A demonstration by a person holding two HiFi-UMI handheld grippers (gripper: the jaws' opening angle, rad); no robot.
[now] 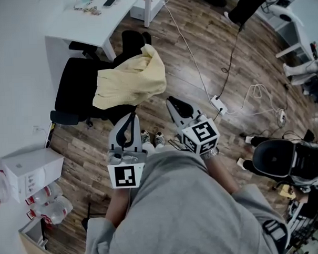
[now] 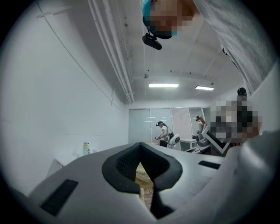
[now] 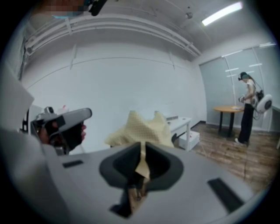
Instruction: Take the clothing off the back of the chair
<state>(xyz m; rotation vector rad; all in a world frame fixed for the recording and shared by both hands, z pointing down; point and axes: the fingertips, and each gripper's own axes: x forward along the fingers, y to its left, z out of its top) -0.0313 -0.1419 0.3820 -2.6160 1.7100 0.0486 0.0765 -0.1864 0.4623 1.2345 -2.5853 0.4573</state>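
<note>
A pale yellow garment (image 1: 130, 80) lies draped over the back of a black office chair (image 1: 73, 88), which stands beside a white desk. Both grippers are held out in front of the person, just short of the chair. The left gripper (image 1: 130, 115) points at the garment's lower edge with its jaws together and nothing in them. The right gripper (image 1: 171, 101) is shut and empty, its tip close to the garment's right corner but apart from it. In the right gripper view the garment (image 3: 140, 127) rises right behind the shut jaws (image 3: 142, 151). The left gripper view shows a sliver of the garment (image 2: 144, 175) past the closed pads (image 2: 141, 151).
A white desk (image 1: 91, 21) stands behind the chair. A white box (image 1: 32, 171) and plastic bottles (image 1: 46, 205) lie at the left. A power strip (image 1: 219, 104) with trailing cables crosses the wooden floor on the right. Other people (image 3: 247, 107) stand far off.
</note>
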